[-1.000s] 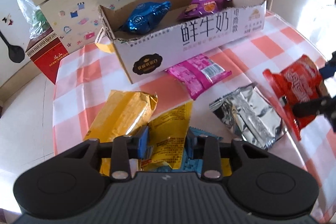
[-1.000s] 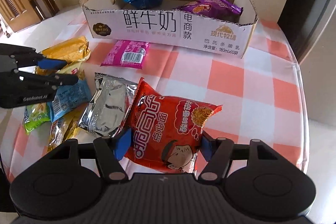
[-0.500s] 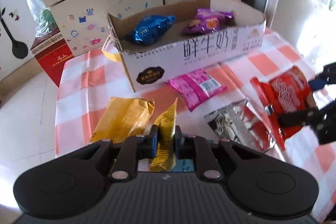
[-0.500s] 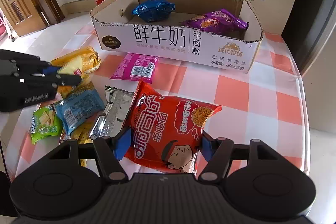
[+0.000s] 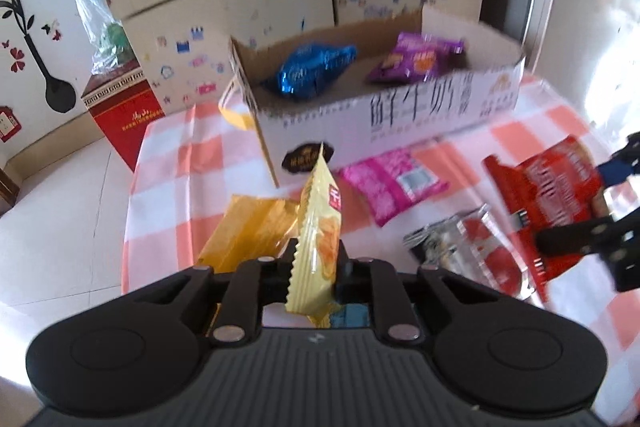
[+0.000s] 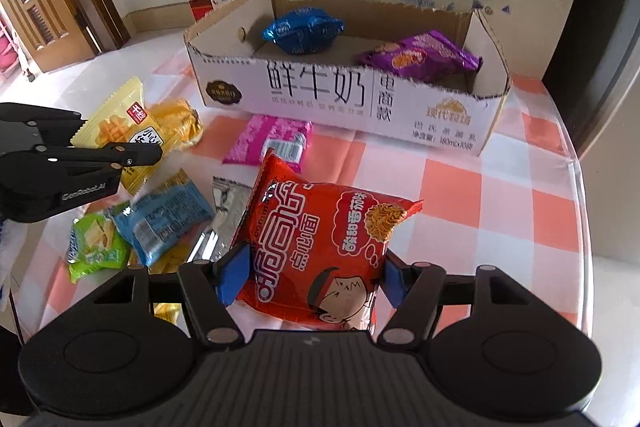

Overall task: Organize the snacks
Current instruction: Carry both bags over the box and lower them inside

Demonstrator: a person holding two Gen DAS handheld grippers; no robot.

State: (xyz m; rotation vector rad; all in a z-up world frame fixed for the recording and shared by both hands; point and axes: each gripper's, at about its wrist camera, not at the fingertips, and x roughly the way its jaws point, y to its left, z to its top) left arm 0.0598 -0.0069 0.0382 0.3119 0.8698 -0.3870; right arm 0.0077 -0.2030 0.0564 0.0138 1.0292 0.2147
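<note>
The left gripper (image 5: 314, 267) pinches a pale yellow packet (image 5: 318, 227), saw-edged, edge-on and upright. The right gripper (image 6: 308, 277) clamps a puffy red noodle bag (image 6: 324, 251) bearing a cartoon face.

silver packet (image 6: 218, 227) mostly hidden behind red noodle bag (image 6: 324, 259), box lettering (image 5: 420, 103) motion-blurred

The right gripper (image 6: 310, 277) clamps a red noodle packet (image 6: 320, 251) between its fingers (image 6: 234, 277), near the cardboard box (image 6: 348, 95).

Two packets (image 6: 304, 29) in box (image 6: 344, 99) on table (image 6: 500, 195)
</note>
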